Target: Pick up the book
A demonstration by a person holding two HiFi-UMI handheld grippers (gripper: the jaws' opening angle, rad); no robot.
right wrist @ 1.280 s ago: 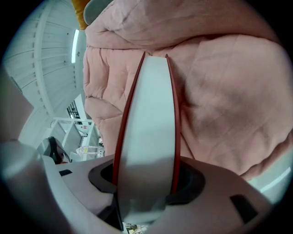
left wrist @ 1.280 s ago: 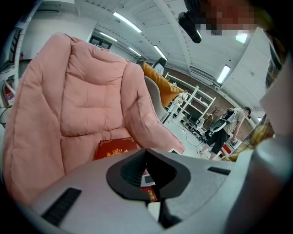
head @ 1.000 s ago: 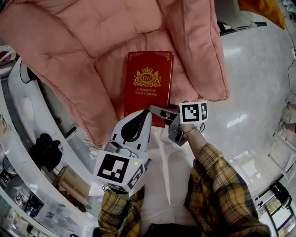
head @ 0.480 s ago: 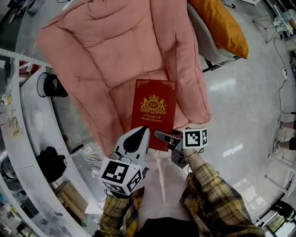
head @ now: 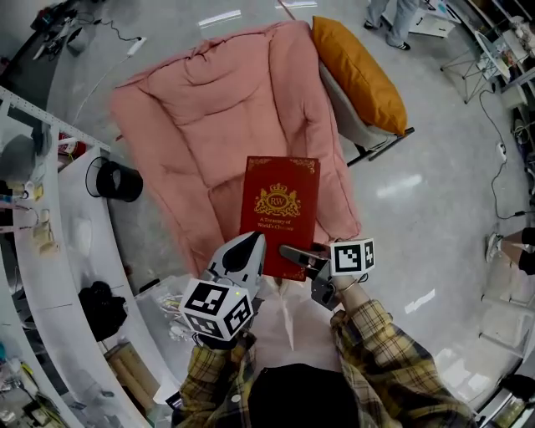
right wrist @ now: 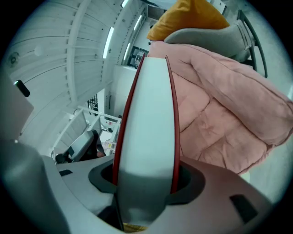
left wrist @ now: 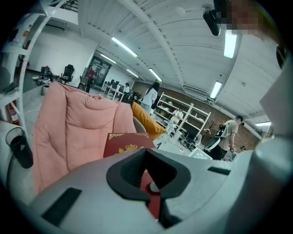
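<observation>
A red hardcover book (head: pixel 280 209) with a gold crest hangs lifted above the pink cushioned lounger (head: pixel 209 125), held at its near end by both grippers. My left gripper (head: pixel 249 251) is shut on the book's near left corner; in the left gripper view a strip of red cover (left wrist: pixel 153 203) shows between the jaws (left wrist: pixel 151 183). At the near right edge my right gripper (head: pixel 297 253) clamps the same book. The right gripper view shows the white page block (right wrist: pixel 146 114) and red covers standing between that gripper's jaws (right wrist: pixel 144 183).
An orange pillow (head: pixel 359 71) lies on a grey chair (head: pixel 364 134) to the right of the lounger. A black bin (head: pixel 117 180) and a curved white counter (head: pixel 50 251) with clutter stand at the left. People (head: pixel 393 12) stand at the far end; glossy floor lies right.
Both grippers have risen with the book still in them. The lounger and floor now look farther below, and more of the room shows around them.
</observation>
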